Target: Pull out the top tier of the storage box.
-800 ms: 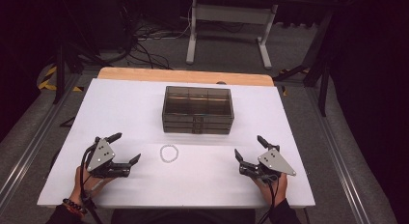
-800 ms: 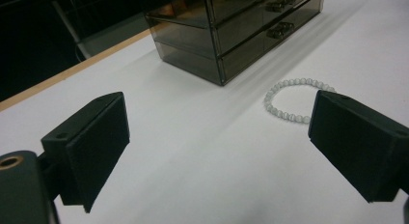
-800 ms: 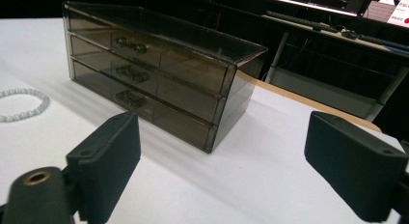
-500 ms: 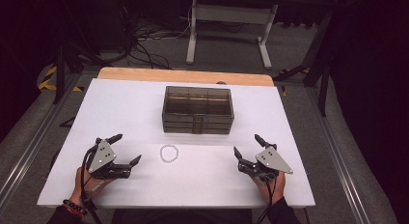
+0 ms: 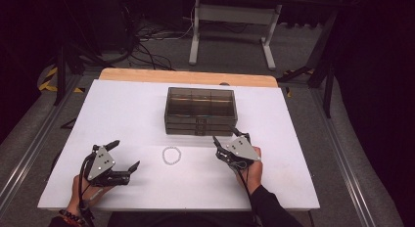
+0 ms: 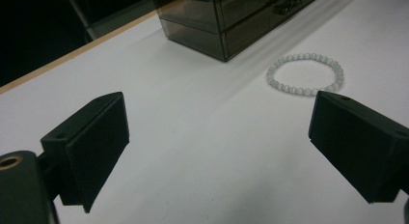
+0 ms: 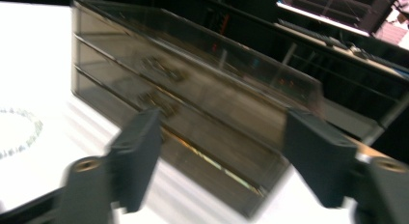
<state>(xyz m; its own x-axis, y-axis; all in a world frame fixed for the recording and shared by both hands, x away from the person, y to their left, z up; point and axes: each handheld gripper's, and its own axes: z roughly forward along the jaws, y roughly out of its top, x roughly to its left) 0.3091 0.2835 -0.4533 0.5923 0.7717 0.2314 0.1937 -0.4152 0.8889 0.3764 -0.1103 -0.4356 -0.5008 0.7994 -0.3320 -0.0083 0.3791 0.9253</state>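
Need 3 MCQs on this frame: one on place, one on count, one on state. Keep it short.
1. Where does the bracelet lie?
A. on the table in front of the drawer box
B. inside the box
C. in the right claw

2. How many bracelets are on the table?
A. three
B. one
C. two

3. How is the left claw?
A. shut on the bracelet
B. shut, empty
C. open, empty

Key: 1 A, it rests on the white top between the claws. 2 B, a single ring of pale beads. 3 C, the left gripper view shows its jaws wide apart over bare table.
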